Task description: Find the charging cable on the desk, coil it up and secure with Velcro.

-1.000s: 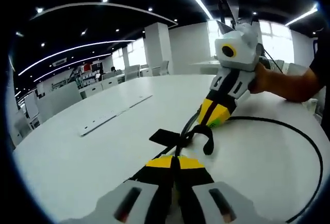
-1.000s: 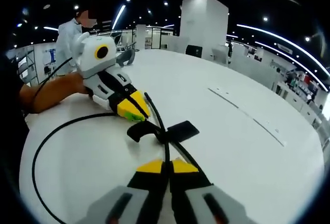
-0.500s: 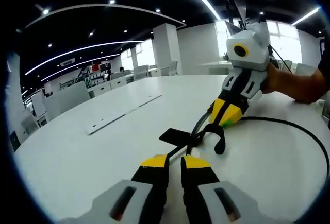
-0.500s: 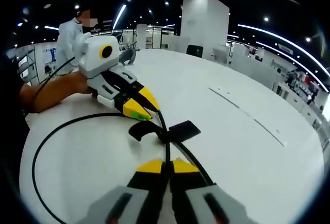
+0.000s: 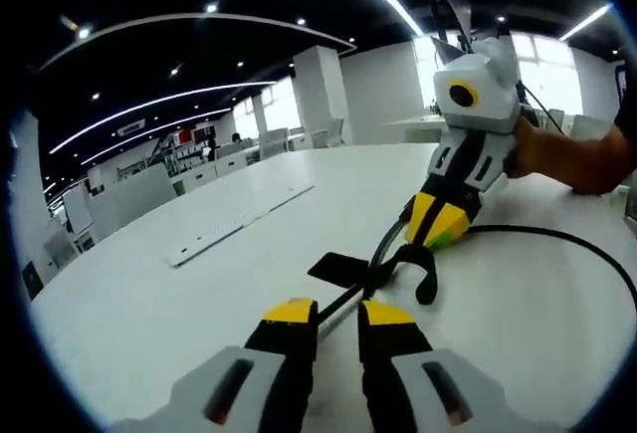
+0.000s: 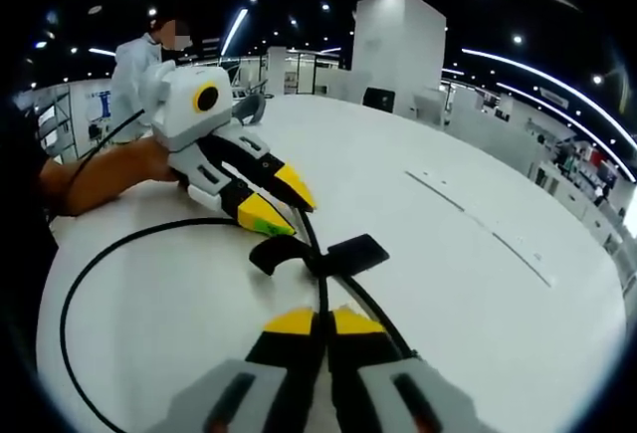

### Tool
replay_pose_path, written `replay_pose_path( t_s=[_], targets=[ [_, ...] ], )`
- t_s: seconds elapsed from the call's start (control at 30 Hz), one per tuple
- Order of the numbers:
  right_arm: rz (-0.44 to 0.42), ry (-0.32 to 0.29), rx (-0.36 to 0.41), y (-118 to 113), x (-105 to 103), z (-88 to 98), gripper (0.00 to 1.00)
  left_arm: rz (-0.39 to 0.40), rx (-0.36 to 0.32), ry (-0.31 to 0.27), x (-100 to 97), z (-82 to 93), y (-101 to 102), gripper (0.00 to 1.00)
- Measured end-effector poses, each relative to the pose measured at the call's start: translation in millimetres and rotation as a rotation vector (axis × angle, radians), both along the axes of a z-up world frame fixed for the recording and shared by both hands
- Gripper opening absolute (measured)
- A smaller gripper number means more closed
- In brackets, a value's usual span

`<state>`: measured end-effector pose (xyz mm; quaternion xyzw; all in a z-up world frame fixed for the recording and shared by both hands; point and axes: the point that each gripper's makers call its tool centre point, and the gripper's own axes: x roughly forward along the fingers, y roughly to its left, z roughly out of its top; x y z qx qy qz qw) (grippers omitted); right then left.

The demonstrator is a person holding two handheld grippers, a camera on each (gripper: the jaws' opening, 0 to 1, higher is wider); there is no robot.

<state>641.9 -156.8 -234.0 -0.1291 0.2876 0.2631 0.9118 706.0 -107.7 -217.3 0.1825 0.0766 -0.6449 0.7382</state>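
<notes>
You had found the charging cable (image 6: 100,259) and it lay on the white desk (image 6: 478,294), but the coiling looked barely begun: it swept out in one wide loose loop to the side of your right gripper (image 6: 320,319) and came back to a point just ahead of both sets of fingers. There the black Velcro strap (image 6: 314,252) sat on the cable, its flat tab spread on the desk and its other end curled up, not yet wrapped round anything. So the finding was done; gathering the loop into a tight coil and closing the strap were, as far as I could judge, still ahead of you.

Your right gripper's fingers were pressed together with the cable running out from between their yellow tips (image 6: 291,321), so it was clamped on the cable just short of the strap. In the left gripper view that same gripper reached in from beyond the strap, its tips closed beside the strap's curled end.

Your left gripper (image 5: 338,312) had its fingers apart, the cable passing through the gap without either yellow tip (image 5: 289,311) visibly touching it. In the right gripper view its jaws also stood spread, just beyond the strap.

Against a second earlier, that was the change: your left fingers had been shut on the cable and had since let go and opened, step by step. Your right gripper's clamp and the strap's lie looked unchanged.
</notes>
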Motion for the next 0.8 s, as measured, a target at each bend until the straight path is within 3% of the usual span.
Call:
replay_pose_path(
  t_s=[0.1,0.23,0.53,0.7,0.8],
  targets=[
    [-0.009,0.004,-0.004,-1,-1,-0.1,0.06,0.003,-0.008,0.005,1.9,-0.2,-1,0.17],
    [-0.017,0.007,-0.002,-3,-6,-0.8,0.06,-0.052,-0.032,-0.04,0.6,0.3,-5,0.15],
    [-0.016,0.001,0.008,-1,-10,0.5,0.06,-0.071,-0.047,-0.026,-4.0,-0.2,-7,0.13],
    [-0.006,-0.052,-0.01,-4,-9,11.7,0.12,-0.065,-0.05,-0.015,-4.5,-0.5,-7,0.13],
    [-0.043,-0.093,-0.008,-18,3,20.1,0.12,-0.063,-0.051,-0.013,-4.2,-0.6,-7,0.13]
  ],
)
